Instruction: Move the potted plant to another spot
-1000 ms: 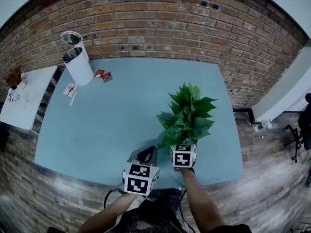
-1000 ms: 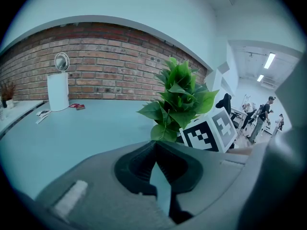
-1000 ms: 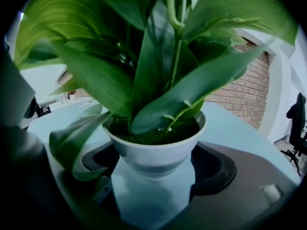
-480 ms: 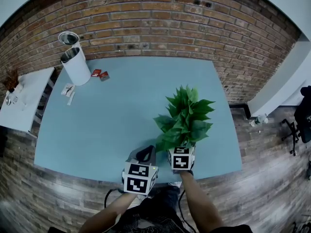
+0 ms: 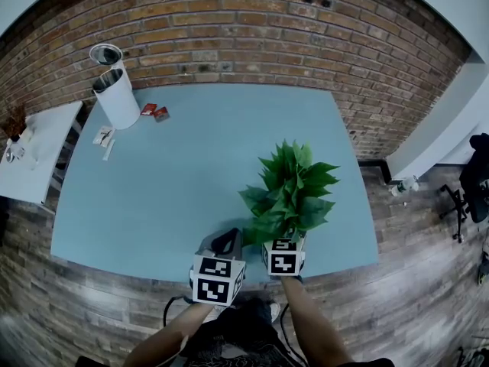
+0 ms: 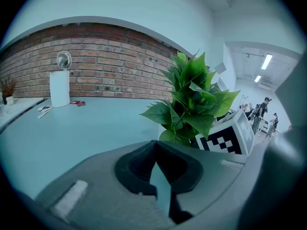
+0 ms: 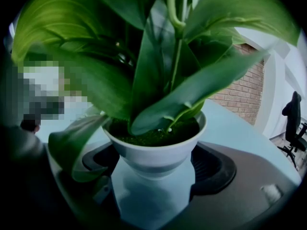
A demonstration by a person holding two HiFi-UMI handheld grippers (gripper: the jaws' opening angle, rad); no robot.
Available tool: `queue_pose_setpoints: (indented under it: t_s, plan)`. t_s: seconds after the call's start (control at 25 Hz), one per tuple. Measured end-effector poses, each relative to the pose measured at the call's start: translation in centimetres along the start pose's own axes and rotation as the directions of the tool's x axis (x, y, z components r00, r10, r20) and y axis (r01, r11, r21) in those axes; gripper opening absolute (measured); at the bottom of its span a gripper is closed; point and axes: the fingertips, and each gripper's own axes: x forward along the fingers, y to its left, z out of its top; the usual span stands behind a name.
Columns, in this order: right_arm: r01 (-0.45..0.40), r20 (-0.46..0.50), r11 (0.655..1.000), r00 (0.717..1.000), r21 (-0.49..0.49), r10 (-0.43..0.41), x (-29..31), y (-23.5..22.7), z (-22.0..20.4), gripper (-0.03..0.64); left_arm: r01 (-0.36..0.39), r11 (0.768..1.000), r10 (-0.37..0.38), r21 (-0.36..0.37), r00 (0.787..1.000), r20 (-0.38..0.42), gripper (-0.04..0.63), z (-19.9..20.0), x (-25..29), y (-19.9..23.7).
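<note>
Right now the potted plant (image 5: 289, 193) stands at the near right of the counter (image 5: 176, 174), close to its near edge, with its broad green leaves spreading up and toward the far side. In the right gripper view its white pot (image 7: 156, 150), filled with dark soil, sits upright between the two jaws of your right tongs (image 7: 156, 169), which press it from the left and the right. Whether the pot's base touches the counter, you cannot tell from any view. From the head view the marker cube (image 5: 283, 257) of those tongs covers the pot, and only the leaves show beyond it.

Your left tongs (image 6: 154, 145) hang just to the left of the plant, over the counter's near edge. Their jaws meet at the tips with nothing between them.

Farther out, the blue counter is mostly bare. At its far left corner stands a white cylinder (image 5: 116, 98), with two small red items (image 5: 154, 112) just to its right and some white slips (image 5: 103, 136) on its near side. A brick wall (image 5: 252, 37) runs along the far side, and a white side table (image 5: 34, 159) stands left of the counter.
</note>
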Motion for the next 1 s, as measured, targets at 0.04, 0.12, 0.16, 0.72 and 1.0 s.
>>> queue_pose_setpoints:
  t_s: [0.04,0.12,0.16,0.72,1.0]
  plan:
    - [0.0,-0.001,1.0,1.0,-0.002,0.0,-0.2,0.1,-0.1,0.465,-0.002,1.0,0.002,-0.001,1.0,-0.002,-0.002,-0.1,-0.1,0.0]
    - [-0.004,-0.009,1.0,1.0,-0.004,0.004,-0.6,0.2,-0.5,0.465,-0.005,1.0,0.005,0.0,1.0,-0.002,-0.002,-0.3,-0.3,-0.1]
    - [-0.014,-0.018,1.0,1.0,-0.003,0.014,-0.8,0.4,-0.9,0.465,-0.006,1.0,0.006,0.002,1.0,-0.001,-0.002,-0.3,-0.3,-0.2]
    - [-0.053,-0.023,0.998,0.998,-0.029,0.052,-3.0,1.4,-2.4,0.465,-0.057,0.998,0.057,-0.016,0.998,0.006,-0.002,-1.9,-2.9,-1.8]
    - [-0.074,-0.029,0.996,0.997,-0.048,0.072,-3.8,2.3,-2.9,0.465,-0.09,0.995,0.09,-0.036,0.996,0.022,-0.002,-2.4,-4.6,-1.7]
